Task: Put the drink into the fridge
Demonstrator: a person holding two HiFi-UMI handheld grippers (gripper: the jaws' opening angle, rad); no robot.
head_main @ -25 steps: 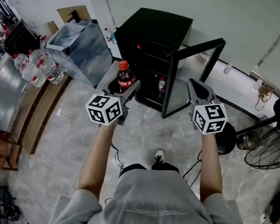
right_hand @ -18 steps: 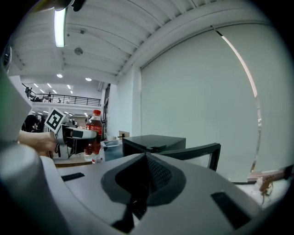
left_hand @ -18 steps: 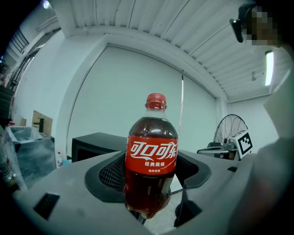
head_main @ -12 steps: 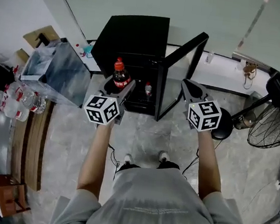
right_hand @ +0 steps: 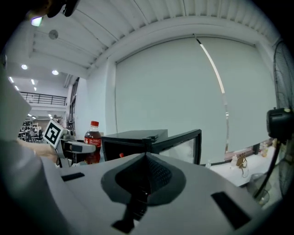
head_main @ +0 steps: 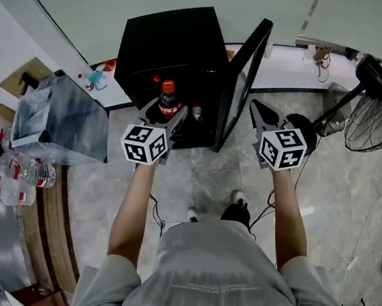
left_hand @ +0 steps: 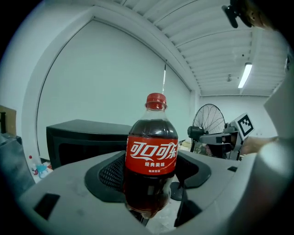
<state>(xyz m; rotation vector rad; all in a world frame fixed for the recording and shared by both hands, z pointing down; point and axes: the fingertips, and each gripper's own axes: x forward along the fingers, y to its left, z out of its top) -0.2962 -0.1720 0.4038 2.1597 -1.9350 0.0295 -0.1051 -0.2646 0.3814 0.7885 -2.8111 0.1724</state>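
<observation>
Since the left gripper (head_main: 167,117) is clamped on the lower body of the cola bottle (left_hand: 152,156), below its label, most of the bottle's weight stands above the grip. I'd judge the smooth round plastic could tip or slide between the jaws if it is pushed forward too quickly. The bottle is upright, in the air just in front of the black mini fridge (head_main: 173,40) in the upper middle of the head view, and has not yet gone inside. The glass door (head_main: 247,73) stands open edge-on just to the right of the bottle, between the two grippers. A careless swing to that side could knock the bottle against the door's edge. Something red-capped and a small bottle (head_main: 196,110) already sit in the fridge, so a blind push could topple them. The tall neck might also catch the top of the opening if the bottle is carried too high. The right gripper (head_main: 259,112) has its jaws pressed together on nothing and hangs to the right of the door, doing no work. The bottle has a red cap, and its red label carries the white Chinese Coca-Cola script 可口可乐. A smaller line beneath that looks like 经典美味.
</observation>
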